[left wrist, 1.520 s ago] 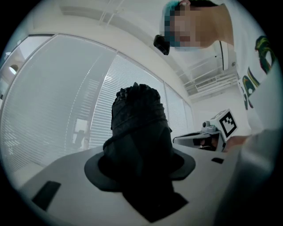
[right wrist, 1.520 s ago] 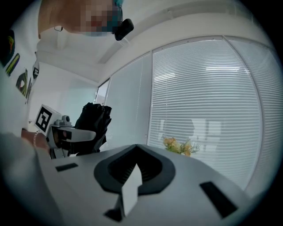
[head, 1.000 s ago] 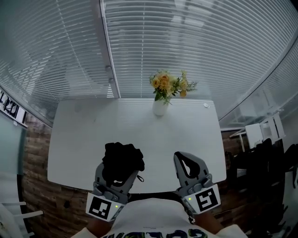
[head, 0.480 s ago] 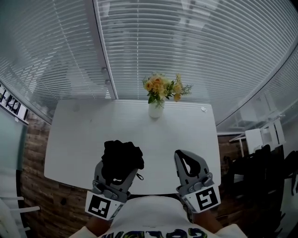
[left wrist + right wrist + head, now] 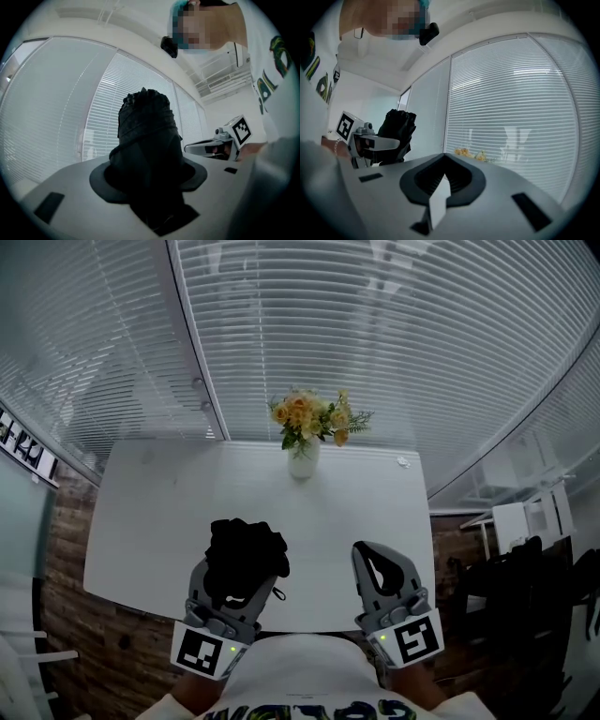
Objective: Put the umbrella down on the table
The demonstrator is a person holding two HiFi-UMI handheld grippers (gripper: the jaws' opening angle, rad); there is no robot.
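A folded black umbrella stands bunched between the jaws of my left gripper, which is shut on it above the near edge of the white table. In the left gripper view the umbrella fills the middle and rises past the jaws. My right gripper hovers beside it at the same height, its fingertips together with nothing in them. The right gripper view shows the left gripper with the umbrella off to the left.
A white vase of yellow flowers stands at the table's far edge, with a small white object to its right. White blinds cover the glass behind. Chairs and a white table stand to the right.
Both grippers have moved a little forward together with the umbrella still held. The table and vase have slid leftward in the head view.
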